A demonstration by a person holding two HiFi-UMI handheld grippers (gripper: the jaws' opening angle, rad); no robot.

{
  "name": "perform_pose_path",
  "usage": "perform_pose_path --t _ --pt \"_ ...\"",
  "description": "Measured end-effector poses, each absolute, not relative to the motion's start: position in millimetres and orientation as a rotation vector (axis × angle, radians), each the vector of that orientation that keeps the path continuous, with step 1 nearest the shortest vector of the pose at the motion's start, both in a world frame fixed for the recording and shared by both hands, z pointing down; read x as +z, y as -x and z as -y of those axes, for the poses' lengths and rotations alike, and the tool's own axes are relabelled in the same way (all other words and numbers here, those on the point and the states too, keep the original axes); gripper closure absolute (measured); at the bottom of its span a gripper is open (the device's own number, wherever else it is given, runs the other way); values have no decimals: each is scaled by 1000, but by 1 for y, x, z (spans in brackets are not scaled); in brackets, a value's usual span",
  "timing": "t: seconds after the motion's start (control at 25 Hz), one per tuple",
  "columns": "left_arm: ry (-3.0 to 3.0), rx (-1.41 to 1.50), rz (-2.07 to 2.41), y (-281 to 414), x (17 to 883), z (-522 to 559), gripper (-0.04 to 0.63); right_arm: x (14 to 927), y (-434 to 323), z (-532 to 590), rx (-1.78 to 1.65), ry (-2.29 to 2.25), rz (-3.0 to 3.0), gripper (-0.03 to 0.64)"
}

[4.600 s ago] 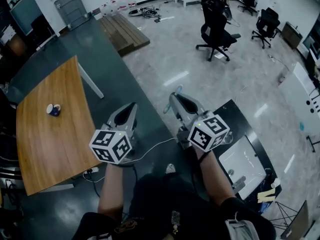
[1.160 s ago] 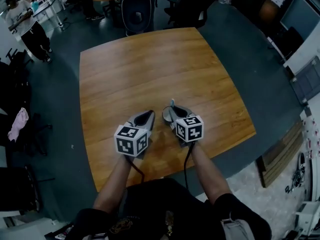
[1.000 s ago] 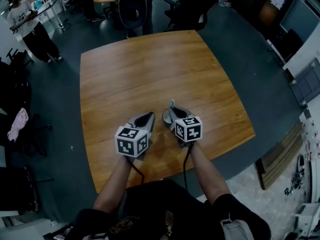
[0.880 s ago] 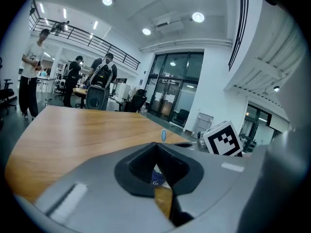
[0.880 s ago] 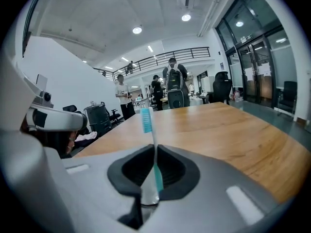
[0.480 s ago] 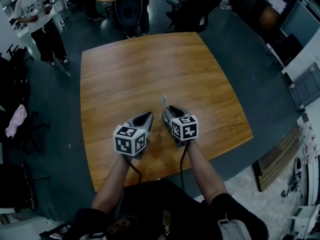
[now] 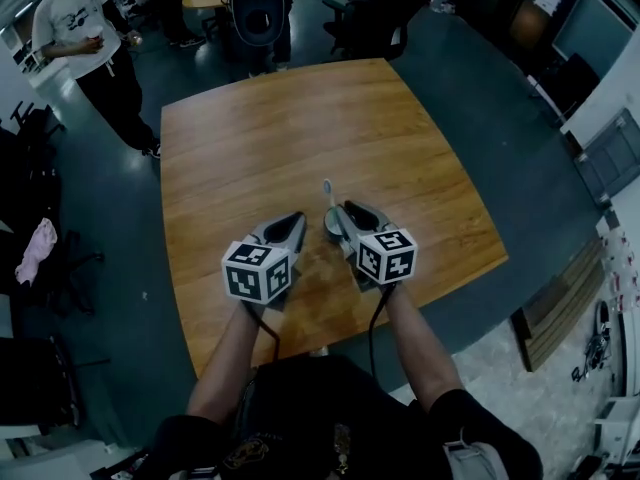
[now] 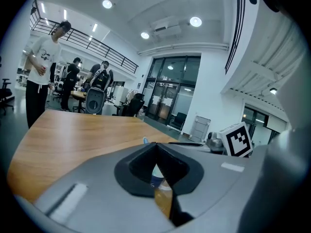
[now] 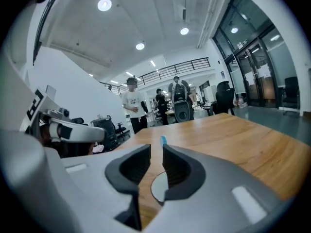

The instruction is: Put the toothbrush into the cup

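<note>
A small cup (image 7: 331, 227) stands on the wooden table (image 7: 300, 118) between my two grippers. The toothbrush (image 7: 327, 190) sticks up and away from it, its blue head (image 9: 163, 140) showing just past the right jaw tips. My right gripper (image 7: 340, 211) hangs over the cup's right side, jaws a narrow gap apart with only wood showing between them; the cup's pale rim (image 9: 158, 188) shows lower down. My left gripper (image 7: 293, 220) sits left of the cup, its jaw tips touching (image 8: 155, 144). The blue-and-white cup (image 8: 156, 181) shows behind them.
A person (image 7: 90, 38) in a white shirt stands off the table's far left corner. Office chairs (image 7: 258, 13) stand beyond the far edge. The table's near edge runs just behind the grippers, with dark floor all round.
The view has swung from the floor to the table. Both grippers have come up to the cup, the toothbrush has shifted left over it, and the person has walked nearer.
</note>
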State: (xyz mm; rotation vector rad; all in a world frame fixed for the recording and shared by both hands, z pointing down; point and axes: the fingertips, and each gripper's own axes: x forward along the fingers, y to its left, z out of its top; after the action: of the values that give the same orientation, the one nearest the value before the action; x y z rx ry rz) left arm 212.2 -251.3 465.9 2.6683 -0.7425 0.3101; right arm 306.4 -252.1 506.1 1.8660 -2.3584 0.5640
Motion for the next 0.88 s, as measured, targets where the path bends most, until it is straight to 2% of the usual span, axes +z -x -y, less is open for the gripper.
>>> perform_pose_path --t 0.12,0.2,0.56,0.88 --pt "-2690 305 725 -214 461 247 588 490 -300 237 528 -1875 2435 573" --pt "-2705 304 716 -211 456 244 588 480 -296 228 496 -1900 2453 614" --pt "-2774 254 589 -207 425 201 588 418 -273 173 361 -2026 2504 614" --pt "-2810 230 493 -169 400 149 588 376 -233 115 276 -2163 2461 615"
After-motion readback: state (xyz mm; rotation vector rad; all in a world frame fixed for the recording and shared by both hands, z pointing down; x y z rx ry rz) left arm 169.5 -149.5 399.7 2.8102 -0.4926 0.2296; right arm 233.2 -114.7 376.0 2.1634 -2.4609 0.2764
